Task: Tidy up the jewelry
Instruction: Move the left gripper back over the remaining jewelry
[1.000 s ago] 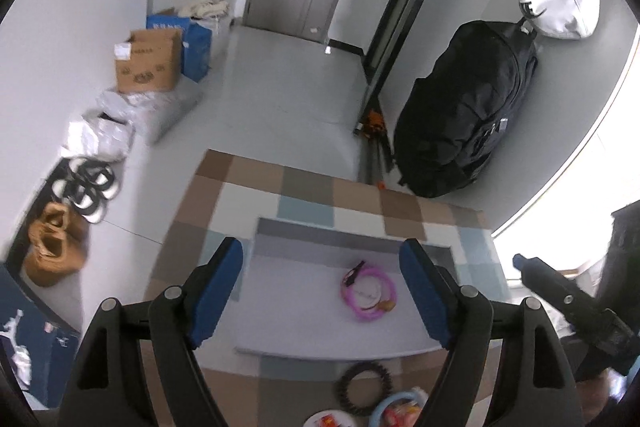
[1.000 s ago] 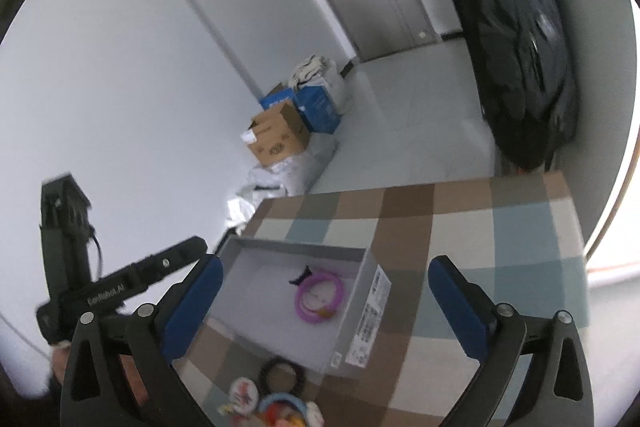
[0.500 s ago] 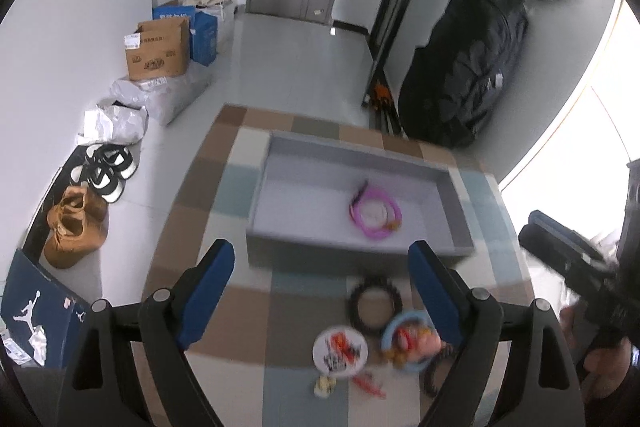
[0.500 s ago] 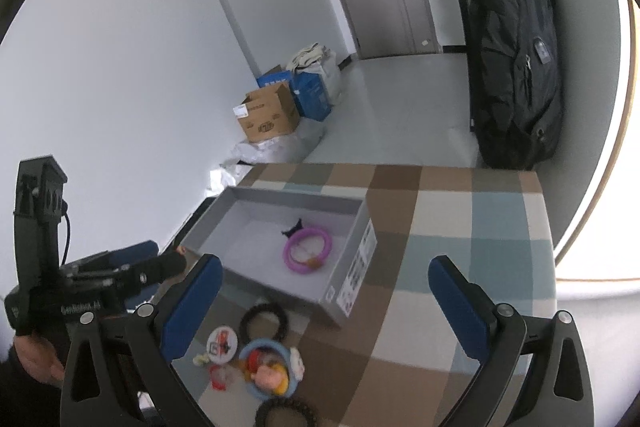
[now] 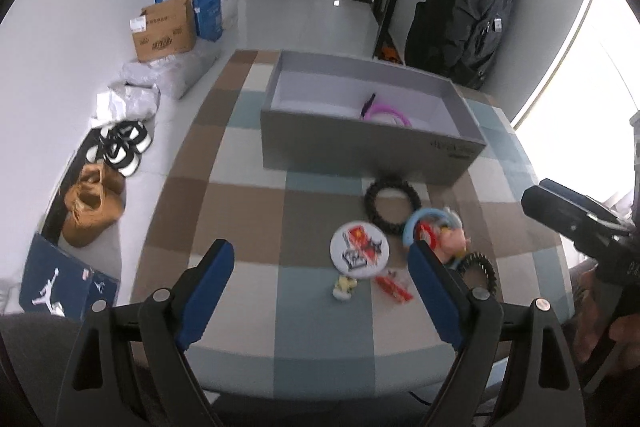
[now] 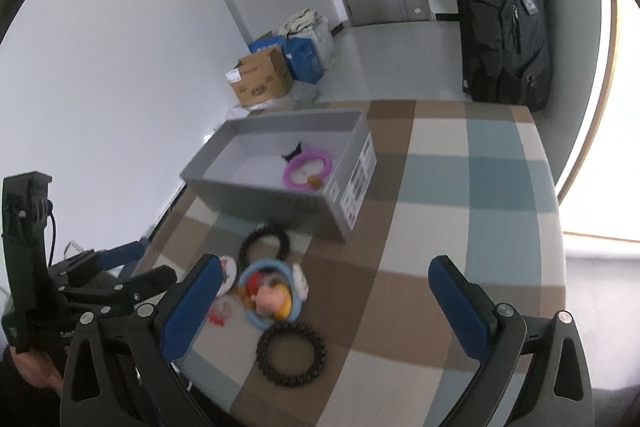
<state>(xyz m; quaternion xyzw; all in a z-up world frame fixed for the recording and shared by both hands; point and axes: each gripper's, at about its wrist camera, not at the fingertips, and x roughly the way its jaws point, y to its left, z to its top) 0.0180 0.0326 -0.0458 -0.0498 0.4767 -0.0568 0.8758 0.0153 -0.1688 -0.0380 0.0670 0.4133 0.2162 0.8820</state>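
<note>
A grey open box (image 5: 360, 147) (image 6: 280, 195) stands on a checkered table and holds a purple bracelet (image 5: 386, 113) (image 6: 307, 171). In front of the box lie a black spiral ring (image 5: 393, 203) (image 6: 264, 241), a light-blue ring with cartoon charms (image 5: 434, 231) (image 6: 270, 295), a second black spiral ring (image 5: 478, 271) (image 6: 291, 354), a round white badge (image 5: 359, 251), a small yellow charm (image 5: 344, 287) and a red clip (image 5: 394, 287). My left gripper (image 5: 320, 267) is open and empty above the table's near edge. My right gripper (image 6: 326, 285) is open and empty over the loose pieces.
The checkered table (image 5: 240, 195) ends near both grippers. On the floor to the left are shoes (image 5: 120, 147), a cardboard box (image 5: 164, 35) and bags. A black backpack (image 5: 464, 15) hangs by the wall at the back right.
Both grippers have pulled back and up from over the box toward the table's near edge. The loose jewelry in front of the box has come into full view. Both stay open.
</note>
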